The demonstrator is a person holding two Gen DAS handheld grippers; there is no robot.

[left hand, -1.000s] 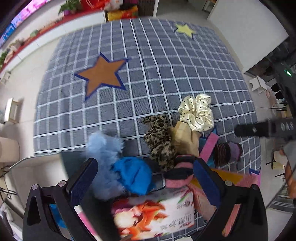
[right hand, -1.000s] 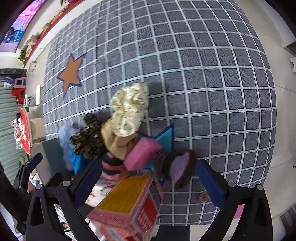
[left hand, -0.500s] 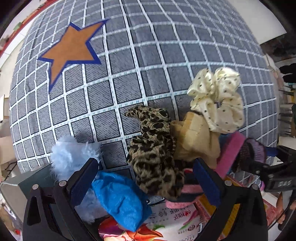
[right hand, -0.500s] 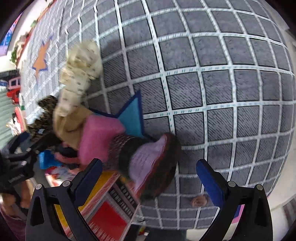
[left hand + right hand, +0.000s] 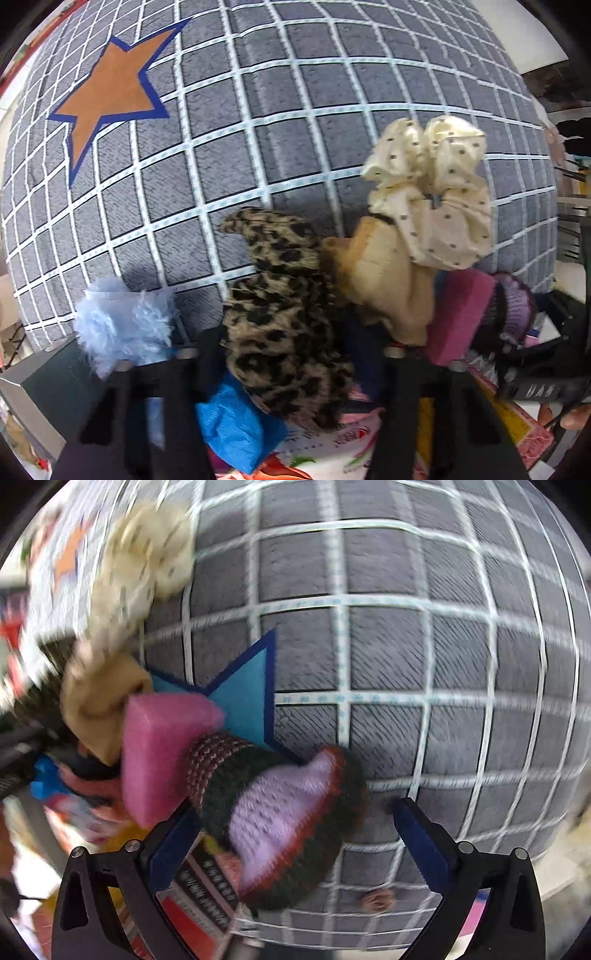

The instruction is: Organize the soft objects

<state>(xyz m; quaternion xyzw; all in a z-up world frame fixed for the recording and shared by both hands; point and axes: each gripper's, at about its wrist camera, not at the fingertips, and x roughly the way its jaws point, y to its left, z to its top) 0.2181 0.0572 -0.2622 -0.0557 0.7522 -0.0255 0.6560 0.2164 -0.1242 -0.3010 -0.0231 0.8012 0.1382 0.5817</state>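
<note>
My left claw (image 5: 291, 354) sits spread on either side of the leopard scrunchie (image 5: 284, 310), which lies on the pile between the fluffy blue scrunchie (image 5: 125, 321) and the tan one (image 5: 384, 280). My right claw (image 5: 297, 830) is spread wide around the purple knitted piece (image 5: 280, 823) on the checked rug (image 5: 424, 664).

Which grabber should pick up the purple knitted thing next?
Right, probably. The right gripper is open, with the purple knitted piece sitting between its fingers. The left gripper is over the leopard scrunchie instead, further from it.
</note>
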